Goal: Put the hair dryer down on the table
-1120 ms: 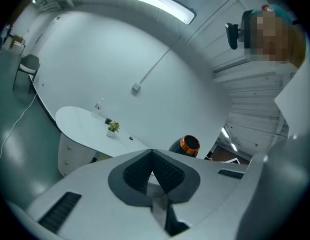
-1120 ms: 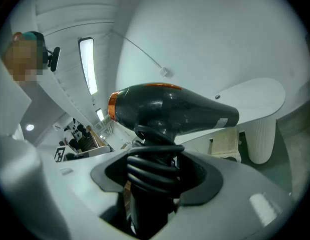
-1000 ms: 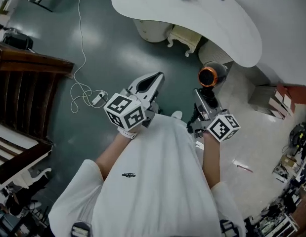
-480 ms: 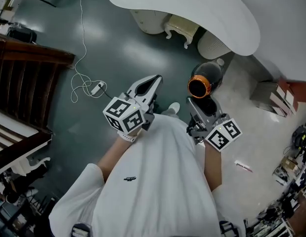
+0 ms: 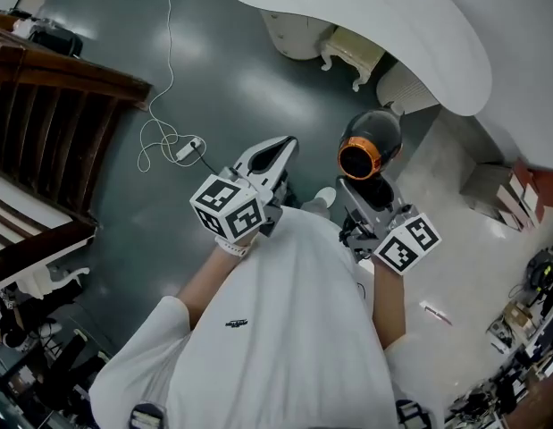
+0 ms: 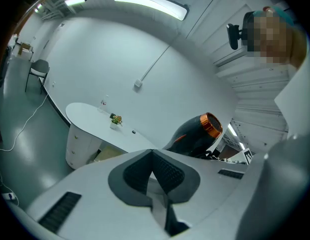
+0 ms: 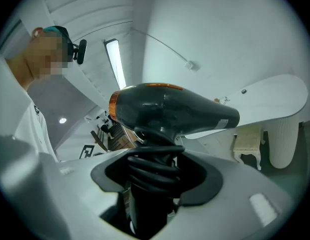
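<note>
Hair dryer [image 5: 370,146] was off the table, held in the air in front of your chest. Your right gripper [image 5: 365,190] was clamped on its handle, with the orange-ringed end turned up toward the head camera. Your left gripper [image 5: 274,155] had its jaws together, holding nothing, and sat beside the dryer but apart from it.

The dryer hung short of the table's [image 5: 392,25] curved near edge, over the seam where the dark floor [image 5: 222,88] met paler flooring. A small white stool [image 5: 352,47] stood under that edge. There was open dark floor ahead and to your left. A loose cable [image 5: 169,141] lay on it, left of the left gripper, and dark wooden furniture [image 5: 53,105] lined the far left.

The right gripper view showed a cord [image 7: 152,166] coiled round the handle right between the pads, which the head view hid behind the dryer's body. It also showed the nozzle pointing toward the tabletop. The left gripper view showed the dryer side-on at its right and a small plant [image 6: 115,119] on the white top; the head view cropped that part off.
</note>
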Action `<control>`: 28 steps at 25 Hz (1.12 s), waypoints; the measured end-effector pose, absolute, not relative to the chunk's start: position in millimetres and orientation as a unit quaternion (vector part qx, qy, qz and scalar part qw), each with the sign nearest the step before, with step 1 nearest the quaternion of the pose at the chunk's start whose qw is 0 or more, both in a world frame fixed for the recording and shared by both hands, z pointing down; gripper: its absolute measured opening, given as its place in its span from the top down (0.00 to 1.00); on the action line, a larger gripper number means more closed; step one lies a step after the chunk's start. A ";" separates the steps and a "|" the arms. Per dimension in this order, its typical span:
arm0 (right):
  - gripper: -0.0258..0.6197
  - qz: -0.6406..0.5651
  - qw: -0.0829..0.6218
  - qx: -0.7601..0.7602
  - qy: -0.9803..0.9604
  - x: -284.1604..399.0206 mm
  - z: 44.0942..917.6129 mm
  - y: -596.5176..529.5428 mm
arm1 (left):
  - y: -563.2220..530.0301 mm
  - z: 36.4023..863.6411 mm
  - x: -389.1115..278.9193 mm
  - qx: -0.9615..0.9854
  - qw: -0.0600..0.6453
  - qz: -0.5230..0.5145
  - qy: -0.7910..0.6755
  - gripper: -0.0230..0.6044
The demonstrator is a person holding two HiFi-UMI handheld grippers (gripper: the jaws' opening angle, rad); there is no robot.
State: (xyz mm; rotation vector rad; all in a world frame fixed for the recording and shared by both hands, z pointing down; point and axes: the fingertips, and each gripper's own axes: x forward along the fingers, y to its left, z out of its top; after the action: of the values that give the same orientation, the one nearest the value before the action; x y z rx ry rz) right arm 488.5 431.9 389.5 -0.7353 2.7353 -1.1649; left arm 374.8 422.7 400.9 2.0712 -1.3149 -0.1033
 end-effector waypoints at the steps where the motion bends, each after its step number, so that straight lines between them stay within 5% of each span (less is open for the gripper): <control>1: 0.52 -0.382 0.041 -0.242 0.891 480.9 388.5 428.9 | 419.7 399.0 369.0 0.796 0.335 -0.043 -0.502 0.96; 17: 0.52 -0.395 0.053 -0.248 0.883 328.7 392.1 379.2 | 379.1 383.7 203.1 0.793 0.302 -0.095 -0.520 0.96; 28: 0.52 -0.414 0.051 -0.255 0.872 289.8 390.6 376.2 | 389.2 396.3 155.4 0.777 0.327 -0.117 -0.525 0.96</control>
State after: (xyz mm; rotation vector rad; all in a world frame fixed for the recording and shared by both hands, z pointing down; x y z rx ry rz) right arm 289.8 376.2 390.6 -0.7767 2.6553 -1.2604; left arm 155.4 389.2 396.3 2.0350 -1.3740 -0.3067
